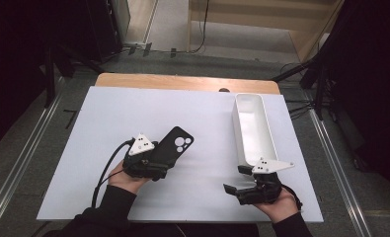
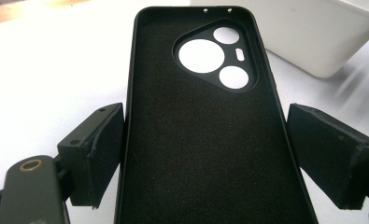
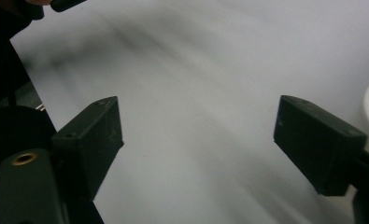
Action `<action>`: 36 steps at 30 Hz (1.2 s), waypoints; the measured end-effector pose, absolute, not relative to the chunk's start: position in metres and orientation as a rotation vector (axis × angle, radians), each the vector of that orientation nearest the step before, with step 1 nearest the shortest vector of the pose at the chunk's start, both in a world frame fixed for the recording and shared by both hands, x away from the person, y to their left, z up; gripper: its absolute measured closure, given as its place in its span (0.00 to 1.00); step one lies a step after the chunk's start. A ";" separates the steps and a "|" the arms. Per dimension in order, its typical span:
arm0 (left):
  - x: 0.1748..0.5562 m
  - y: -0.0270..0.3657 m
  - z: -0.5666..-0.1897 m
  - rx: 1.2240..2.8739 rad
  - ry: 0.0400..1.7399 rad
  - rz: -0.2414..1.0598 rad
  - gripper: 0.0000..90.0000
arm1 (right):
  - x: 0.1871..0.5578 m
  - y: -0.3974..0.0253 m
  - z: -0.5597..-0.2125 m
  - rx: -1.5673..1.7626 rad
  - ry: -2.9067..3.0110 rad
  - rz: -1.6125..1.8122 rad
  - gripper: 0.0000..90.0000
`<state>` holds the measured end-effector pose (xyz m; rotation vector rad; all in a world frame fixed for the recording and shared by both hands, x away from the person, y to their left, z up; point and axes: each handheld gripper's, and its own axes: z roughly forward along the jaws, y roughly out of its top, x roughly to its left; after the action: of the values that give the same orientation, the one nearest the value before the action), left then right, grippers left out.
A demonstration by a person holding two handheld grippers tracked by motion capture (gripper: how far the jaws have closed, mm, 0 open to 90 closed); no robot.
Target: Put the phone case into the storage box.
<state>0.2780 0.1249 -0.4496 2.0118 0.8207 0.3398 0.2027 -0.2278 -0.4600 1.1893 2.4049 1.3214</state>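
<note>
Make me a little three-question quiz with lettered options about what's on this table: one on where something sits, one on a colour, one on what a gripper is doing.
1. Where does the white bin sit on the table?
A. far left edge
B. right side
C. under the phone case

2. What colour is the phone case?
A. black
B. red
C. white

3. How is the right gripper set?
A. shut on the bin
B. shut on the case
C. open, holding nothing

Answers:
1 B, the high view shows the bin along the white mat's right side.
2 A, its inside and rim are black in the left gripper view.
3 C, in the right gripper view the jaws stand wide apart over bare mat.
</note>
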 end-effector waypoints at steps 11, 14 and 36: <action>0.273 0.117 -0.457 1.942 0.847 0.352 0.16 | 0.206 -0.217 -0.446 1.268 2.373 1.389 0.22; 0.272 0.116 -0.457 1.909 0.860 0.370 0.16 | 0.211 -0.215 -0.442 1.351 2.394 1.385 0.22; 0.264 0.108 -0.471 1.800 0.879 0.444 0.15 | 0.227 -0.187 -0.420 1.359 2.328 1.446 0.25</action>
<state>0.2642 0.1083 -0.4710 1.7996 0.8792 0.4436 0.2270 -0.1866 -0.4199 1.3595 2.3276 1.4459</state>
